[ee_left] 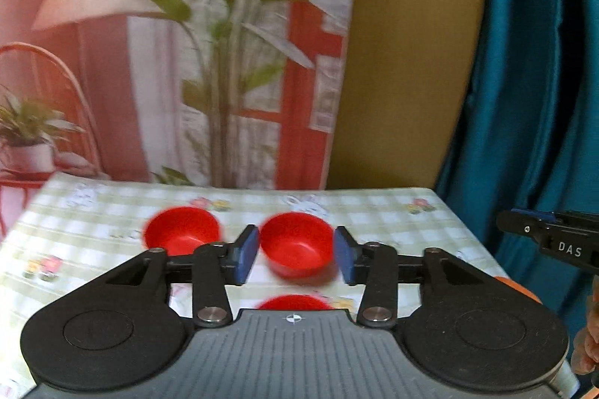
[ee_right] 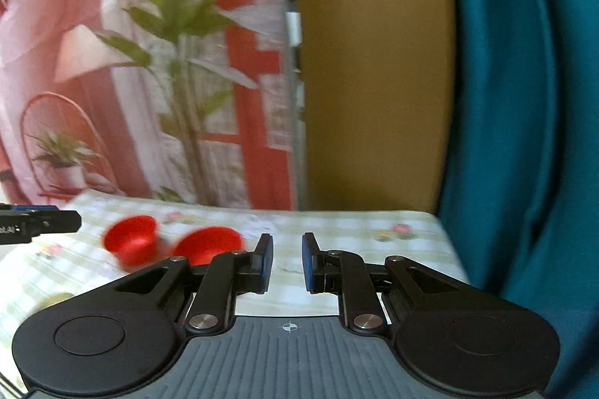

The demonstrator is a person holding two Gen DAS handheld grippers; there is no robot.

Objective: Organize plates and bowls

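From my left gripper (ee_left: 295, 258) cam, jaws parted with nothing pinched, I see three red bowls on the checked tablecloth (ee_left: 374, 211). Using the middle bowl (ee_left: 295, 243) as my landmark: it sits framed between the blue pads but beyond them, untouched. A third bowl's rim (ee_left: 294, 302) peeks out nearer to me, just behind the gripper body; another bowl (ee_left: 181, 228) sits to its left. All look empty.

The right gripper (ee_right: 287, 262) cam only catches two bowls, off to its left, and adds more bare cloth right of the landmark. Its pads stand slightly apart, gripping nothing. Behind the table: a plant backdrop (ee_left: 232, 62) and teal curtain (ee_left: 543, 62).
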